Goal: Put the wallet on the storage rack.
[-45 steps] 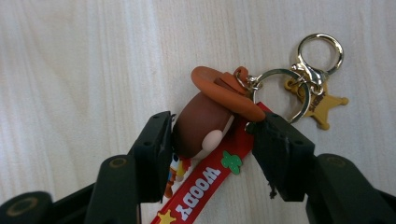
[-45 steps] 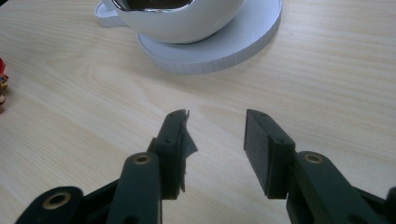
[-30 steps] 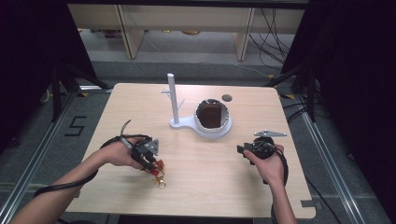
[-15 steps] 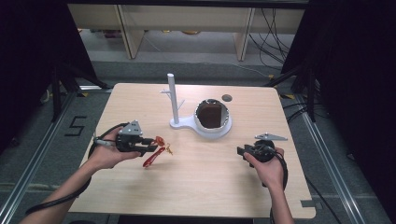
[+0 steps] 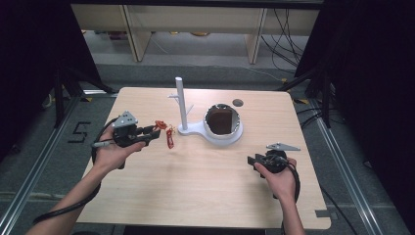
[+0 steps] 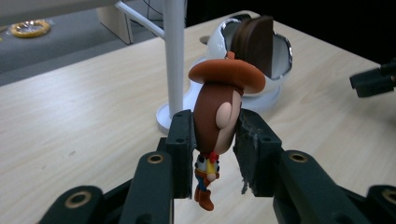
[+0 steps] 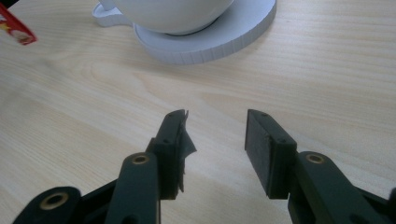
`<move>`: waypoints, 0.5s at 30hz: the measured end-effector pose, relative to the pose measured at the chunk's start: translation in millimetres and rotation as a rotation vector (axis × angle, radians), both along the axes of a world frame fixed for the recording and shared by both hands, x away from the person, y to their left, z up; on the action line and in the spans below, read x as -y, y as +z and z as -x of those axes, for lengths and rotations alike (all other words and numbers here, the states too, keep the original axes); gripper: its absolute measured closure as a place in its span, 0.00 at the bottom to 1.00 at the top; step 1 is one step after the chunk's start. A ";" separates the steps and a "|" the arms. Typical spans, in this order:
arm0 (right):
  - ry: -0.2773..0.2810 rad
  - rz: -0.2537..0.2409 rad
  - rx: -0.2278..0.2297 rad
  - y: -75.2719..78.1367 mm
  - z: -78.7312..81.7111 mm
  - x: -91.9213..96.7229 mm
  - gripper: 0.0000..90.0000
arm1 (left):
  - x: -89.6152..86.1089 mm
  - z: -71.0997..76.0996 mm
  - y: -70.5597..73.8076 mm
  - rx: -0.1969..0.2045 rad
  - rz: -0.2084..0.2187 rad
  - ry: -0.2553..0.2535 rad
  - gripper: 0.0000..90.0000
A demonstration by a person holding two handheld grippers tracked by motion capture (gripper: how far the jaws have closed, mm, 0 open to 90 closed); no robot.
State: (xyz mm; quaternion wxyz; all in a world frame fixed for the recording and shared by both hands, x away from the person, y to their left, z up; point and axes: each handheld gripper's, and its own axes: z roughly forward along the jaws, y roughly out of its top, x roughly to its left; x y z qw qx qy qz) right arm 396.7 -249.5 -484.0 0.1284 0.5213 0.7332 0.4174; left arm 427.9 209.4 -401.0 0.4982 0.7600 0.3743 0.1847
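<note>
Brown-hatted and small, a cowboy figurine [image 6: 219, 116] sits pinched by its head between the jaws of our left gripper [image 6: 215, 140], its body and boots dangling below the pads clear of the light wooden table [image 5: 195, 181]. In the high view we see the left gripper [image 5: 154, 133] held above the table's left side, pointing toward a white stand [image 5: 182, 105] with an upright post and short side pegs, the figurine [image 5: 169, 136] hanging just beside the stand's base. On that same white base sits a white bowl-shaped holder [image 5: 222, 128] with a dark brown inside. Our right gripper [image 7: 215, 140] rests low over the table's right side, its jaws parted with nothing but bare wood between them; in its own view the stand's round base [image 7: 210, 37] lies ahead.
</note>
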 end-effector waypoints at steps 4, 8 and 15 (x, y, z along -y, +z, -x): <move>-0.003 -0.008 0.000 0.1 0.3 1.2 0.65 | -1.2 -8.8 7.2 0.021 0.037 0.040 0.75; -0.011 0.000 0.005 -0.9 0.7 1.1 0.65 | -1.8 -16.1 14.2 0.041 0.051 0.072 0.75; -0.012 -0.007 0.015 -1.7 1.9 0.4 0.65 | -1.7 -23.6 22.9 0.063 0.070 0.099 0.75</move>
